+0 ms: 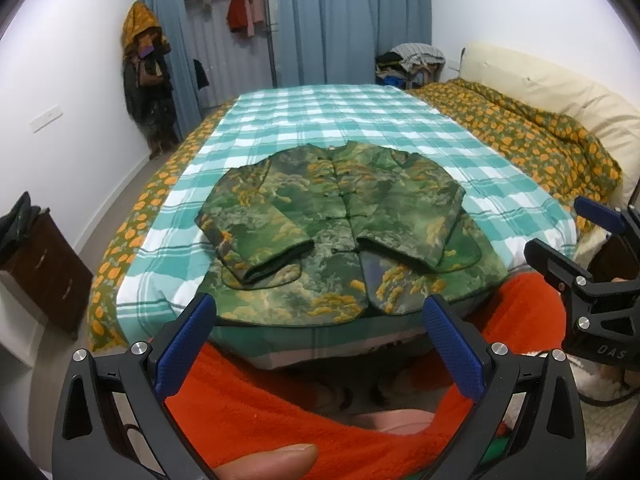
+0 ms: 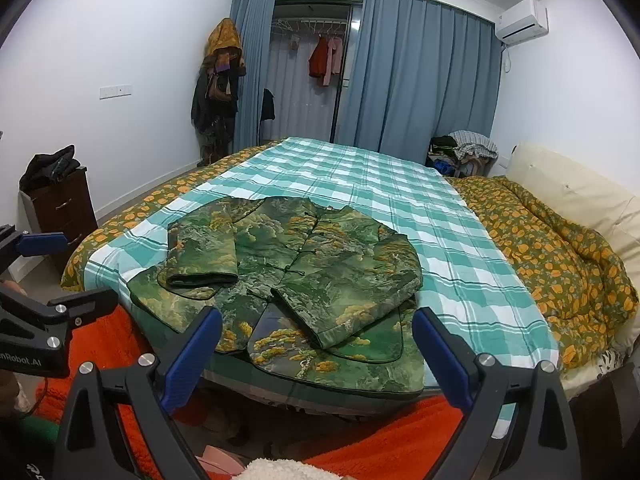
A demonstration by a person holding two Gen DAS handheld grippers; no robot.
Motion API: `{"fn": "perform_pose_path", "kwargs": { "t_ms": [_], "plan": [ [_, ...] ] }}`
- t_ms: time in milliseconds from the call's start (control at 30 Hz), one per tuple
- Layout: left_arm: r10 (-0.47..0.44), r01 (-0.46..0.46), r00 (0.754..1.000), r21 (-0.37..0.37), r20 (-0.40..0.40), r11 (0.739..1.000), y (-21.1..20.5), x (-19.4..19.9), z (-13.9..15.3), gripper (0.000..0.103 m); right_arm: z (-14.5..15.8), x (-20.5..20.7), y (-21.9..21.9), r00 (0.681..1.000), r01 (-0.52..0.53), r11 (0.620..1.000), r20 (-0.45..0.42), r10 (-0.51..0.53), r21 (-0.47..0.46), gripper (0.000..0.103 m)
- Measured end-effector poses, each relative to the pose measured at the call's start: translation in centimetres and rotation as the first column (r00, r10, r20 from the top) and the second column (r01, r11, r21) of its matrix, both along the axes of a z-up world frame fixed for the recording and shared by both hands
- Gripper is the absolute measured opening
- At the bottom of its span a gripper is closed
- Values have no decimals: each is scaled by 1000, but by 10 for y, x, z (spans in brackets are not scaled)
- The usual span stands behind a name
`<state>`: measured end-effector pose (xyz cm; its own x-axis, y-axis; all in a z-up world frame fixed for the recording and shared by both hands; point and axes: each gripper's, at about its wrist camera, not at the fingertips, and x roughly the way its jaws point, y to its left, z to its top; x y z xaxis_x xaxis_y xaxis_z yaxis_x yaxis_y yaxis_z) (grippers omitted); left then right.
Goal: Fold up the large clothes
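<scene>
Left wrist view: the left gripper (image 1: 320, 344) hangs in front of the near edge of the bed, its two blue-padded fingers (image 1: 184, 344) spread wide with nothing between them. A fingertip (image 1: 268, 462) of the person's hand shows at the bottom edge. Past the fingers lies the green and gold padded jacket (image 1: 336, 220), front side up on the teal checked sheet (image 1: 340, 116), its hem at the near edge of the mattress and its collar pointing away. Both sleeves are folded inward across the front, the cuffs lying on the lower body of the jacket, one on each side of the button line. At the right of this view the right gripper (image 1: 576, 224) is seen from the side, held apart from the jacket.

In the right wrist view the right gripper (image 2: 316, 344) likewise stands wide apart and empty, just short of the jacket (image 2: 304, 264) hem, and the left gripper (image 2: 56, 264) shows at the left edge, clear of the cloth. An orange-flowered quilt (image 2: 560, 256) is bunched along the right side of the bed beside a cream headboard (image 2: 568, 188). An orange fleece garment (image 1: 248, 396) fills the foreground below both grippers. Blue curtains (image 2: 416, 72) hang behind the bed, and a dark wooden cabinet (image 2: 60, 204) stands at the left wall.
</scene>
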<state>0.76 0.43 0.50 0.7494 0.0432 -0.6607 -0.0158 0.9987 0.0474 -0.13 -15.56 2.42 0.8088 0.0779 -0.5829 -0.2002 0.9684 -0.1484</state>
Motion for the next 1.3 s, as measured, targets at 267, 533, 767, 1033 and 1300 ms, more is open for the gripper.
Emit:
{"fn": "perform_pose_path", "kwargs": {
  "t_ms": [267,533,767,1033,1300],
  "plan": [
    [11,-11,1000,-9,-2,1000,4,-1,-3,103,-2,2,1,1000,-6,1000,-16,6,-7,98],
    [22,-22,1000,-12,6,1000,6,-2,-3,103,-4,3,3,1000,-8,1000,-24,7,-8,98],
    [24,-24,1000,-13,7,1000,7,-2,-3,103,-5,3,3,1000,-6,1000,-25,6,-8,98],
    [26,-25,1000,-18,4,1000,8,-2,-4,103,-6,4,3,1000,-8,1000,-26,8,-9,98],
    [27,-27,1000,-18,2,999,8,-2,-5,103,-9,4,2,999,-10,1000,-42,9,-4,98]
  ]
}}
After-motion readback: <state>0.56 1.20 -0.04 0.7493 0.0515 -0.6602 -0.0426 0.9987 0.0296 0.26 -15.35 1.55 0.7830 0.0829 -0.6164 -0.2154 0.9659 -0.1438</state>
